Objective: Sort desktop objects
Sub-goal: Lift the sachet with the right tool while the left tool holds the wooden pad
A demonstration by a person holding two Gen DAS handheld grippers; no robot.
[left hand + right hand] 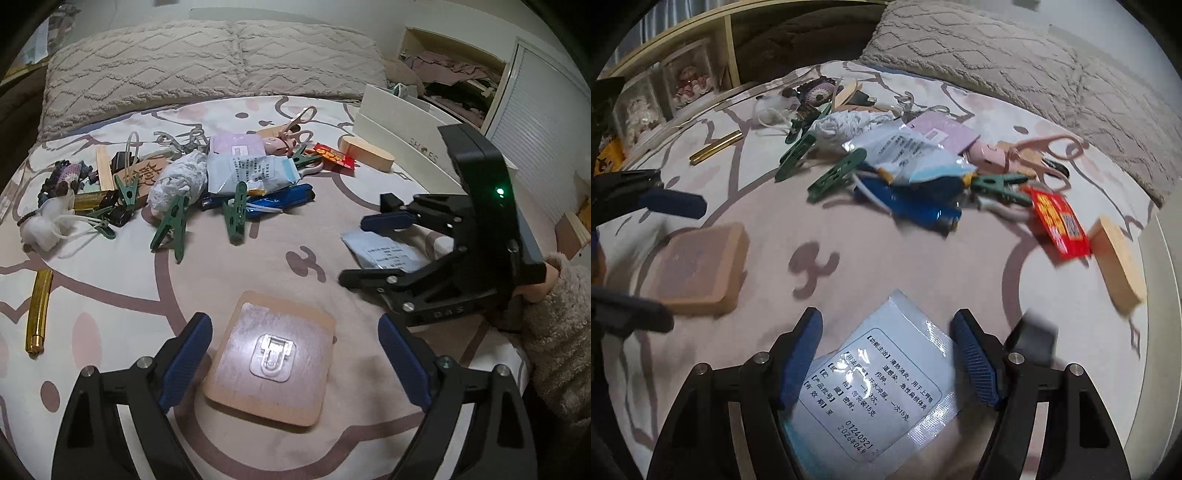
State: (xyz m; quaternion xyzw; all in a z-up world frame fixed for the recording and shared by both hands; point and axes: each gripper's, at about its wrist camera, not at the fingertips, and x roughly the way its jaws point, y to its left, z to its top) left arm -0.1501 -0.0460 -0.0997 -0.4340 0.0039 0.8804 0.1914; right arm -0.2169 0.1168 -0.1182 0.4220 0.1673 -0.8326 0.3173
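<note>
The left gripper (295, 365) is hanging wide open over the square wooden block (271, 360), its blue pads (186, 360) standing clear of the block on either side and holding nothing; the block is lying flat on the bedspread (110, 369), directly ahead of and between the fingers, with a clear plastic hook plate (272, 356) stuck on its top face. Since the block is nearly square, no long axis is favouring one approach, so the move seems to turn on the jaws dropping straight down to bracket its two side edges. Just to the right of the block, the right gripper (886, 356) is sitting likewise open and empty-handed astride the pale blue medicine sachet (875, 384), which is lying flat with its long axis running slantwise from near-left to far-right across the gap; being thin and limp, it is likely to need a low, scraping pinch. Each hand is therefore nearer its own piece, and the two are lying near one another but apart. Left of the block, a gold tube (38, 312) is resting alone. Beyond the block, the heap of unsorted things is waiting: green clothes pegs (171, 227), a second sachet (249, 171), a blue pouch (284, 199), then a red packet (334, 157) and an oval wooden piece (365, 152) beside the white box (399, 125).
</note>
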